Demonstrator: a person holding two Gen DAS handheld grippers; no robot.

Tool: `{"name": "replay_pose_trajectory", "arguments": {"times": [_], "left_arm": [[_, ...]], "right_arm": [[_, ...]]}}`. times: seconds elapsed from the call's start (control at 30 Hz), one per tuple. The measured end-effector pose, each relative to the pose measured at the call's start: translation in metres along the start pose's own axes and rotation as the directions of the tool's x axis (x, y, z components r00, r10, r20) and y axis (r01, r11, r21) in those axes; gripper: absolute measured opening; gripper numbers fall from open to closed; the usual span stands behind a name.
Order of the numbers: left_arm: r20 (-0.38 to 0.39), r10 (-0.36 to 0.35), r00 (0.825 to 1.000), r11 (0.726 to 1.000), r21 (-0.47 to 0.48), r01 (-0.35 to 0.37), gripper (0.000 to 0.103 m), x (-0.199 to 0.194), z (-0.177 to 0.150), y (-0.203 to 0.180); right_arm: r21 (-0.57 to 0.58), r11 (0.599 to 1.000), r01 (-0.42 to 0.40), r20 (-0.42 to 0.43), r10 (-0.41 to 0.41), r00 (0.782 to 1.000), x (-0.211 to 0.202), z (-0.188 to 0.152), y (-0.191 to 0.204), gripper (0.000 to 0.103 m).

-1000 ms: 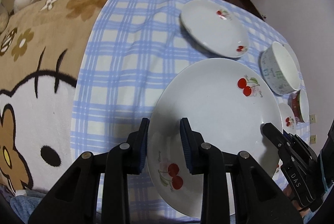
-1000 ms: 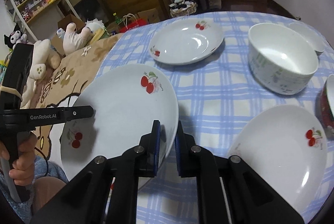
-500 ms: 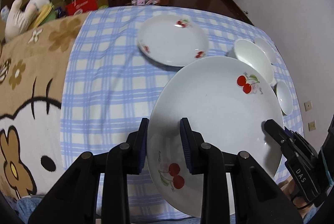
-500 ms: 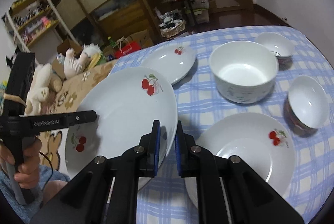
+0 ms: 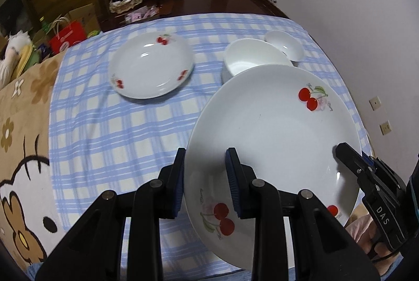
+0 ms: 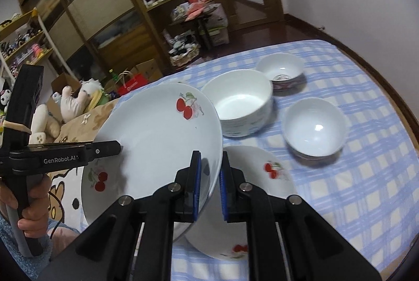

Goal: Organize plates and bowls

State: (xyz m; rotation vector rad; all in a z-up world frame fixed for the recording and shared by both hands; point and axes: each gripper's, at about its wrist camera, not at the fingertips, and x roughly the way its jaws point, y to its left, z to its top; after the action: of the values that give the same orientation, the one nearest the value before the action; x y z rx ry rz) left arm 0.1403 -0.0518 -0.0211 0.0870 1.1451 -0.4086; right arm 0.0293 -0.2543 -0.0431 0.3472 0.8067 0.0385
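- White glazed ceramic, round and shallow, with red cherry prints near its rim: this large plate (image 5: 272, 129) is what we carry, lifted clear of the cloth and tilted, above a second cherry-printed plate (image 6: 251, 192) lying flat below it.
- We clamp it from opposite edges: our left gripper (image 5: 205, 181) has its blue-padded jaws clenched over the near rim, and our right gripper (image 6: 209, 184) pinches the other rim tight. Two grips, we judge, keep a wide, slick plate from swinging.
- Likely we bring it here to stack on the flat plate, like with like.
- A third cherry plate (image 5: 152, 66) rests apart on the far left of the cloth.
- Smooth white bowls stand beyond: a large straight-walled bowl (image 6: 238, 105), a small patterned bowl (image 6: 281, 70) behind it, and a rounded bowl (image 6: 314, 129) at the right.
- Underneath all lies a soft blue-and-white checked cloth (image 5: 110, 129), slightly rumpled, beside a plush brown cartoon blanket (image 5: 23, 139).
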Motion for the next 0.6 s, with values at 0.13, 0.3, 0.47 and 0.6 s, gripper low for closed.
{"name": "replay_pose_trajectory", "arguments": {"times": [0.13,0.3,0.47,0.6], "left_arm": [[0.008,-0.039,0.999,0.999,0.007,0.039,0.028,0.007,-0.006,-0.014],[0.025,-0.045,0.999,0.999,0.008,0.045,0.029,0.013,-0.012,-0.027],[0.029,-0.05,0.998,0.999,0.021,0.049,0.029,0.021,-0.015,-0.032],[0.012,-0.042,0.999,0.998,0.041,0.041,0.029,0.032,-0.018,-0.037]], "right_arm": [[0.026,0.999,0.018,0.017,-0.018,1.0,-0.009,-0.004,-0.013,0.014],[0.031,0.999,0.037,0.019,-0.037,0.999,-0.013,-0.007,-0.023,0.014],[0.045,0.998,0.042,0.002,-0.042,0.999,-0.008,-0.017,-0.034,0.014],[0.054,0.997,0.049,-0.016,-0.048,0.999,-0.001,-0.026,-0.042,0.014]]}}
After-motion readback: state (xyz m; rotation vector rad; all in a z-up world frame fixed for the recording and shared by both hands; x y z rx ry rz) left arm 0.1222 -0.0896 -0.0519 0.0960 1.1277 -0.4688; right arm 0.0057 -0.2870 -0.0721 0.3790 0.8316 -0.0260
